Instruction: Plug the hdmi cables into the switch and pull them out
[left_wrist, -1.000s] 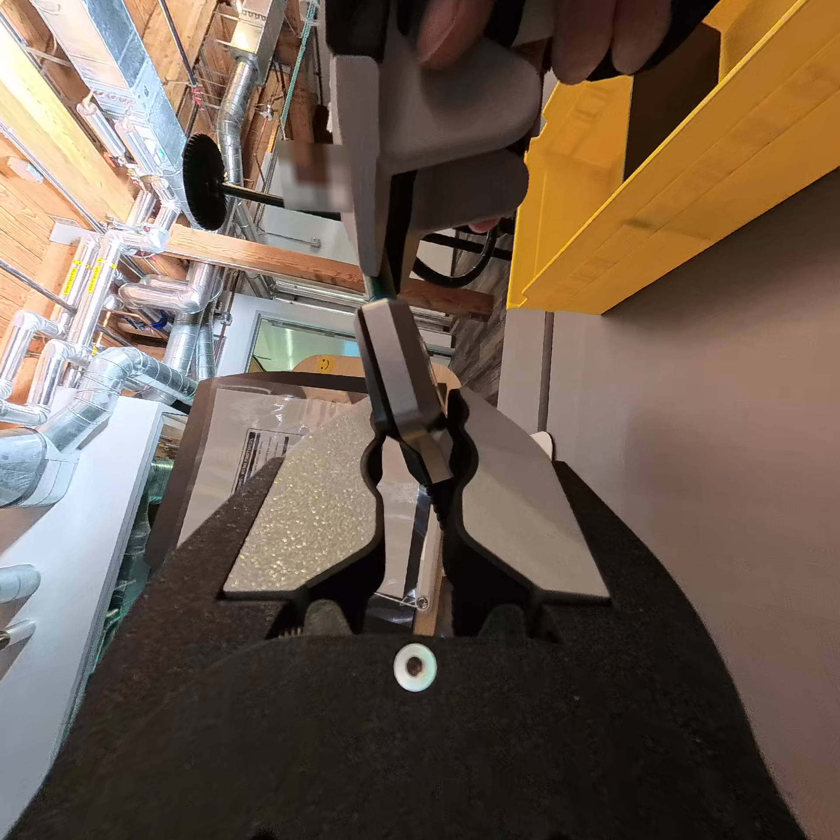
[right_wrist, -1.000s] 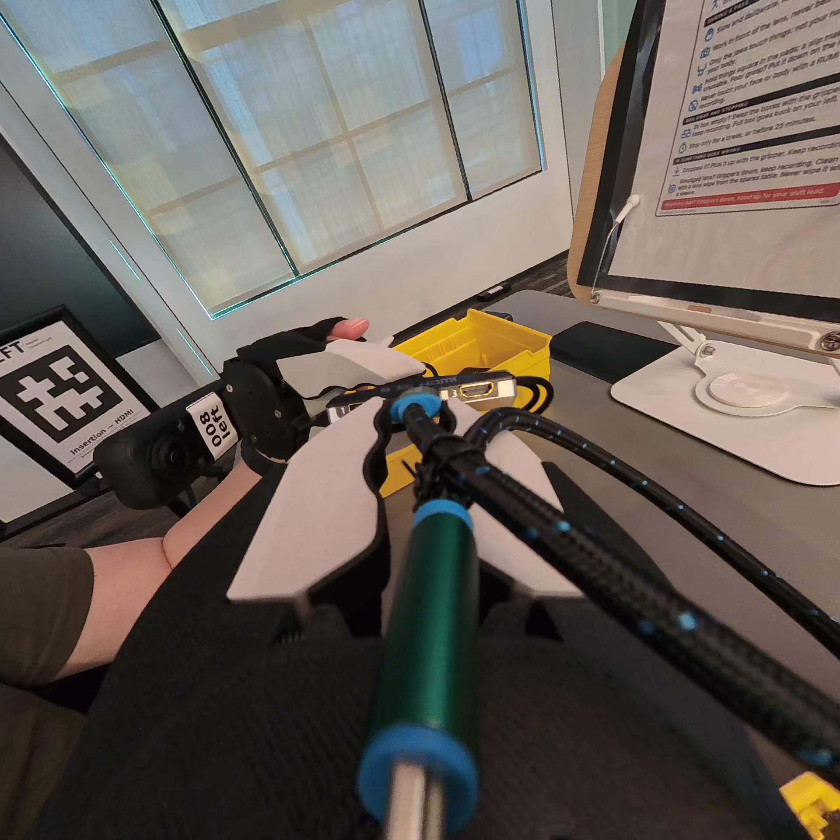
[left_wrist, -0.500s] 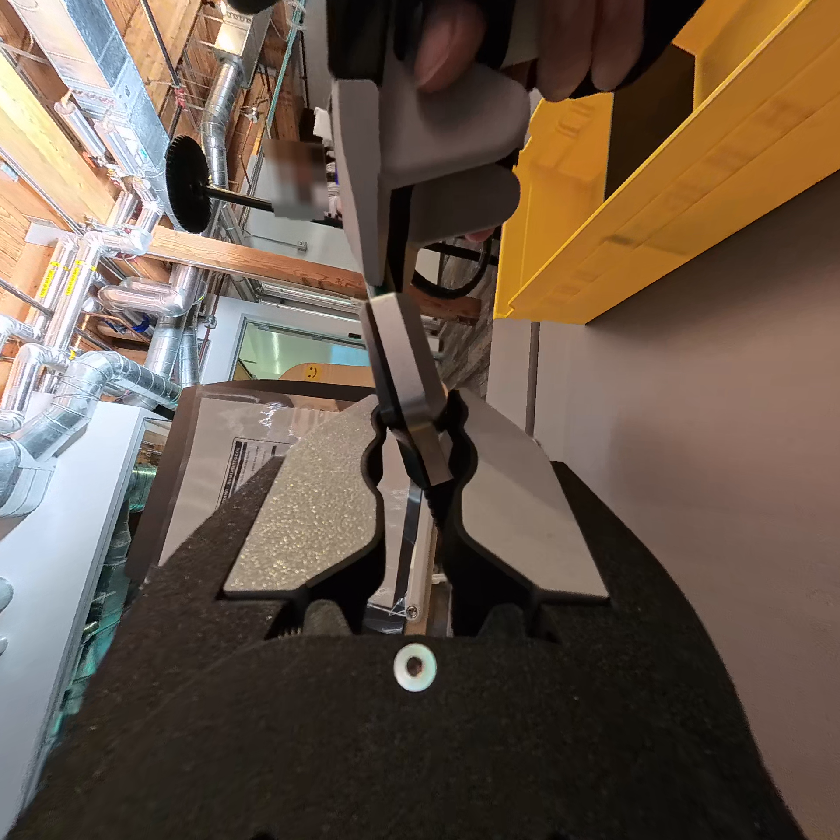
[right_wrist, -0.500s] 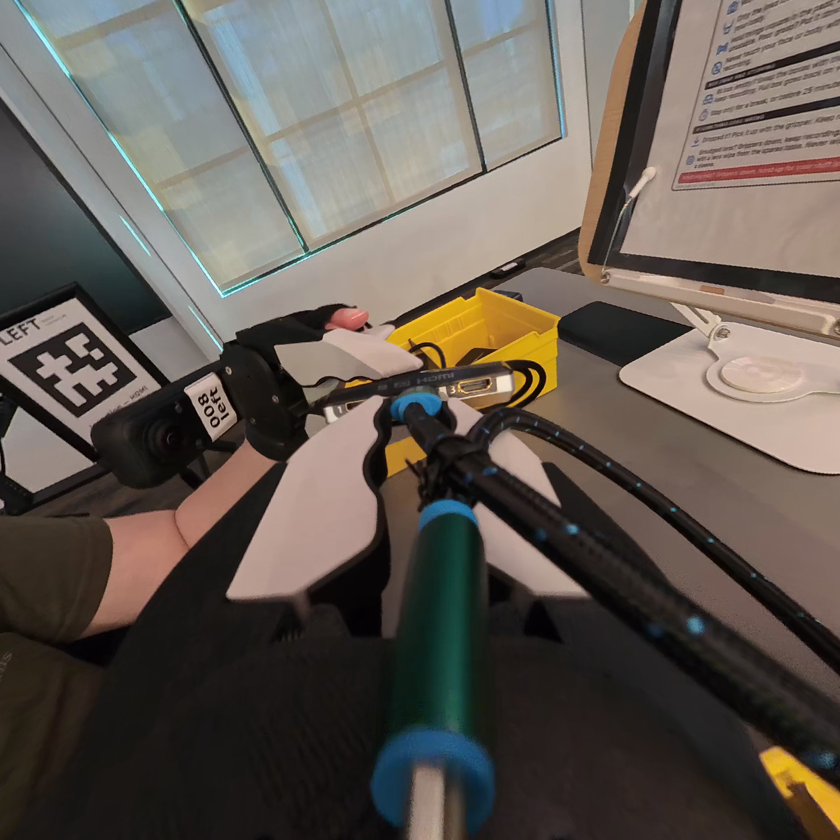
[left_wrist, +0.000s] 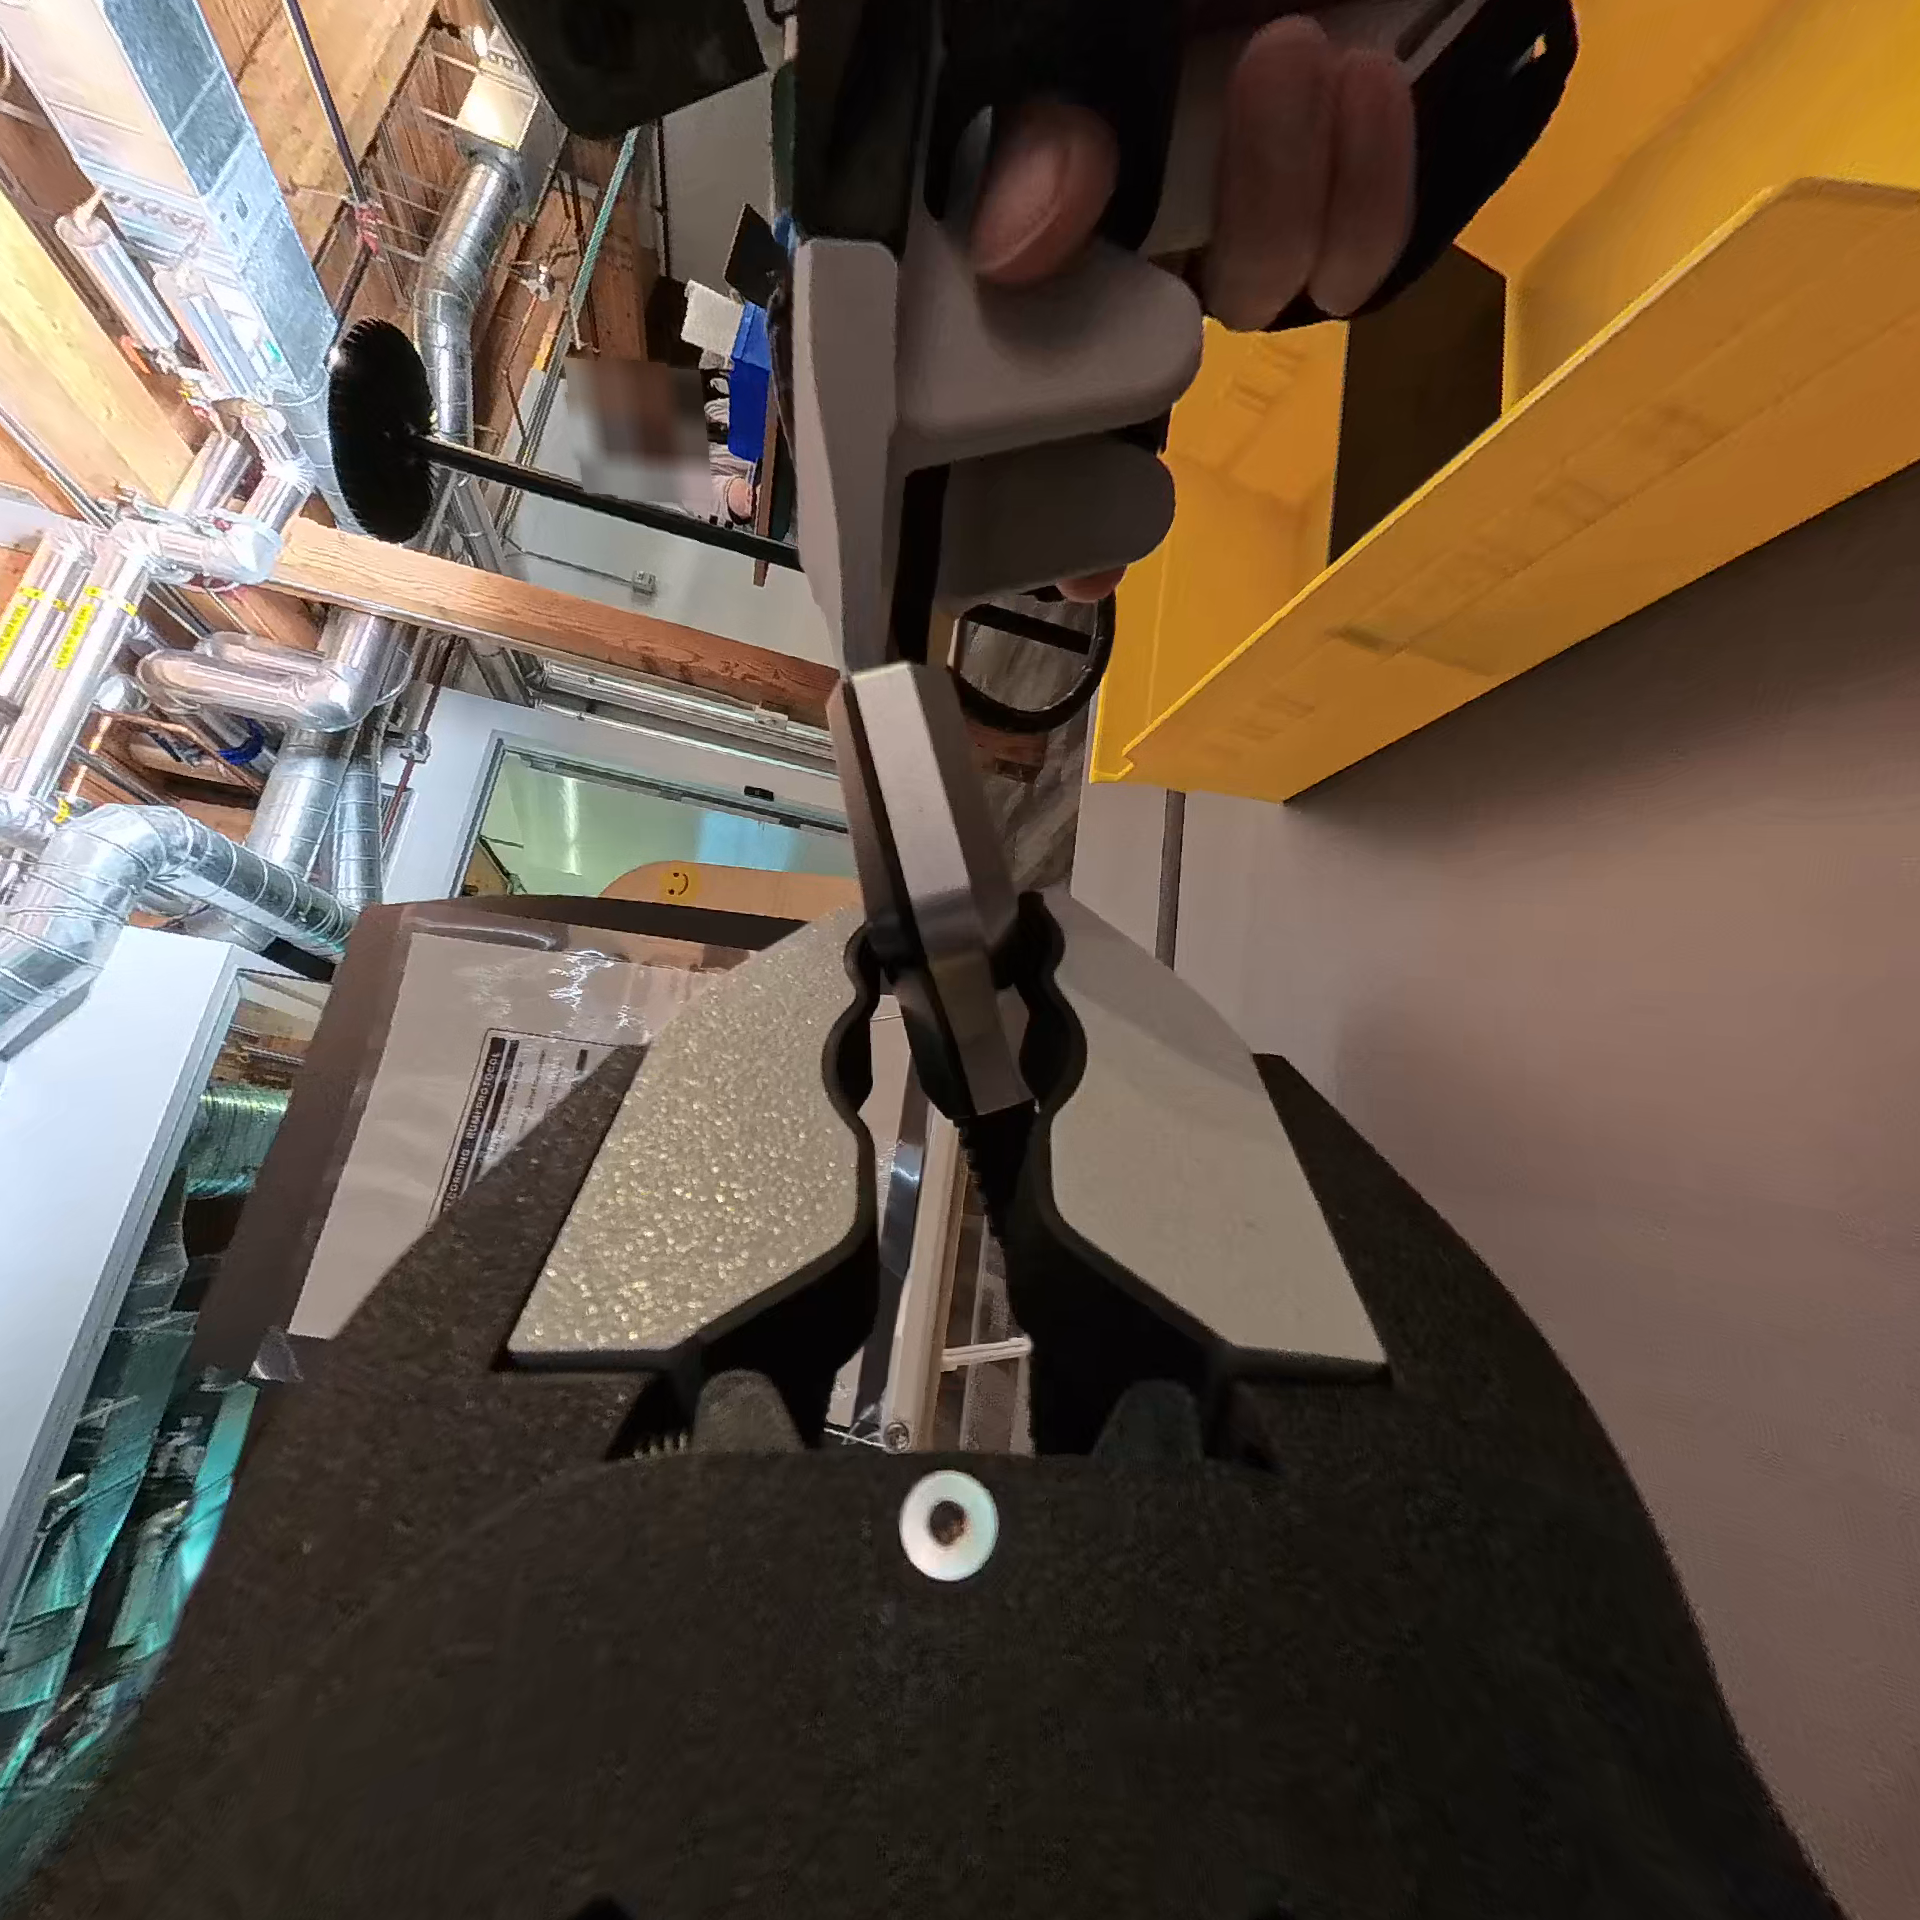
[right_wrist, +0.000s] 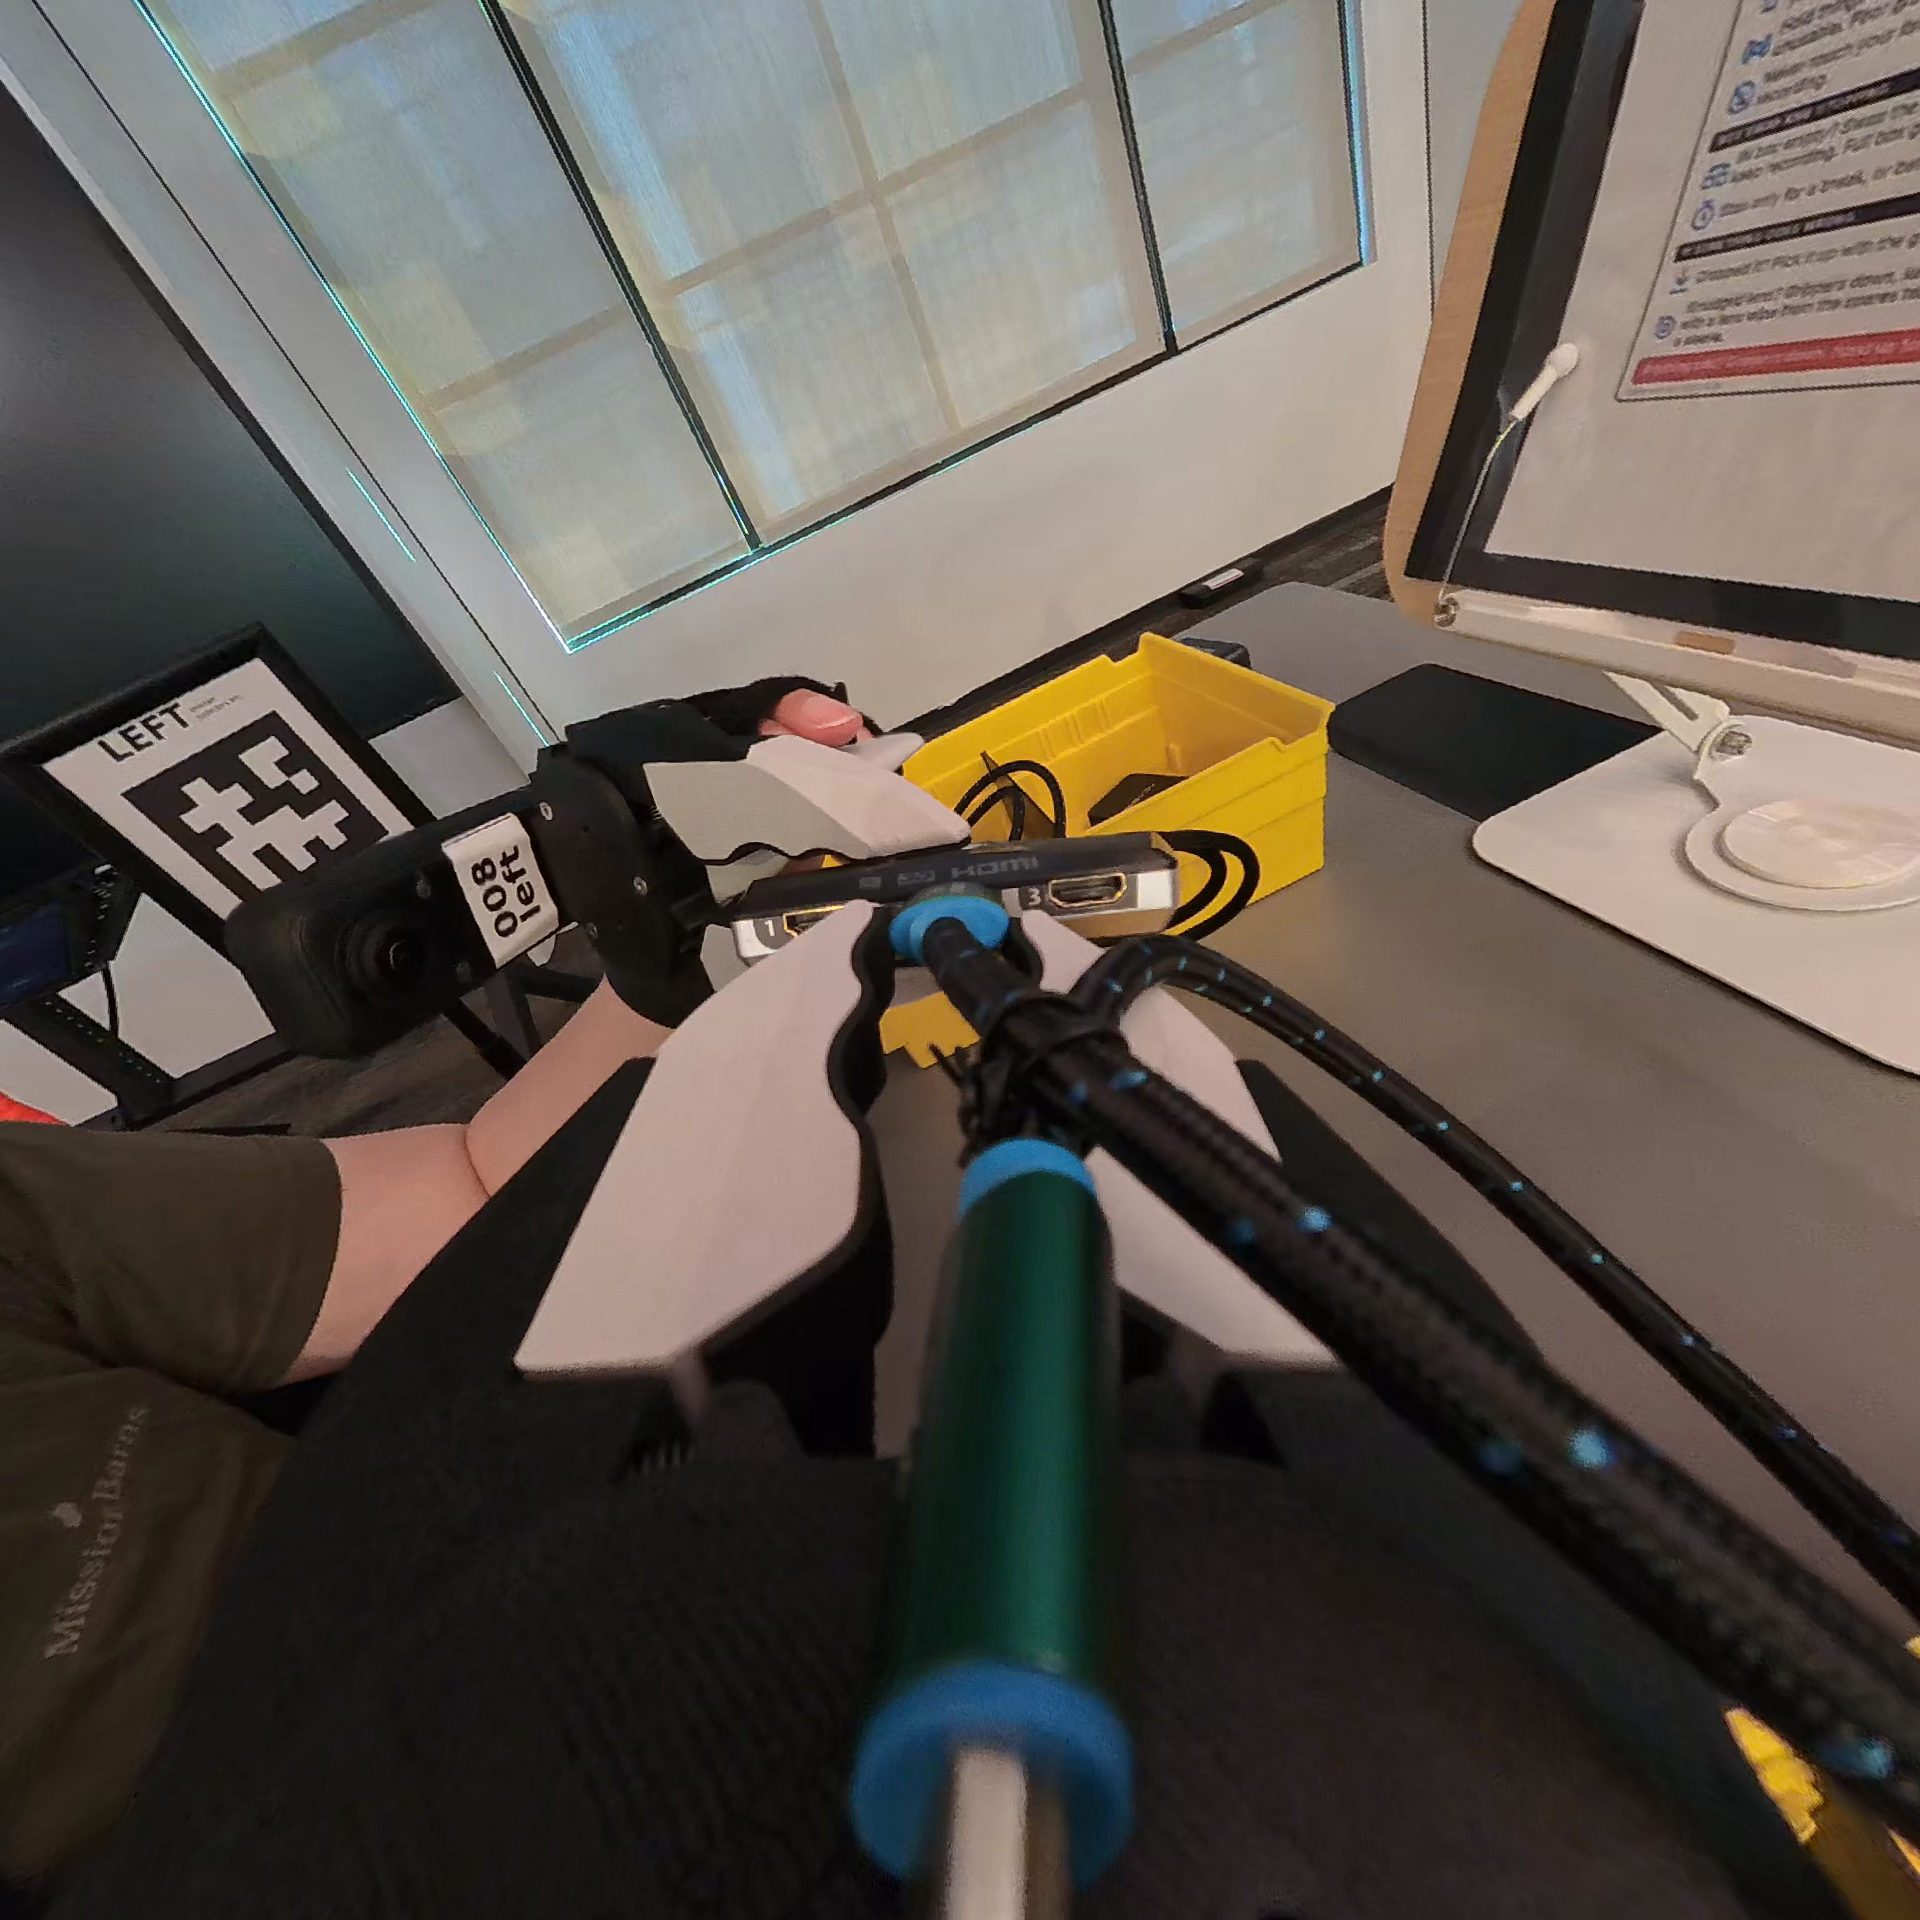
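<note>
My left gripper (left_wrist: 951, 940) is shut on one end of the flat grey HDMI switch (left_wrist: 914, 790) and holds it in the air. In the right wrist view the switch (right_wrist: 1101, 888) shows two free ports on its front, and the left gripper (right_wrist: 831, 821) clamps its left part. My right gripper (right_wrist: 951, 935) is shut on a green HDMI plug with a blue ring (right_wrist: 940, 925). The plug sits at the middle port, its tip hidden. The black braided cable (right_wrist: 1403, 1122) loops back to the right. Its second green plug (right_wrist: 997, 1455) lies over my right gripper body.
A yellow bin (right_wrist: 1226, 727) with black cables in it stands on the grey table (right_wrist: 1455, 1039) just behind the switch. A white monitor stand (right_wrist: 1714, 862) and a black pad (right_wrist: 1455, 727) are to the right. The person's forearm (right_wrist: 416, 1195) is at the left. Left and right tips are no more than a few centimetres apart.
My right gripper has carried the plug in toward the switch; its blue ring now sits against the middle port. In the left wrist view the right gripper looms closer.
</note>
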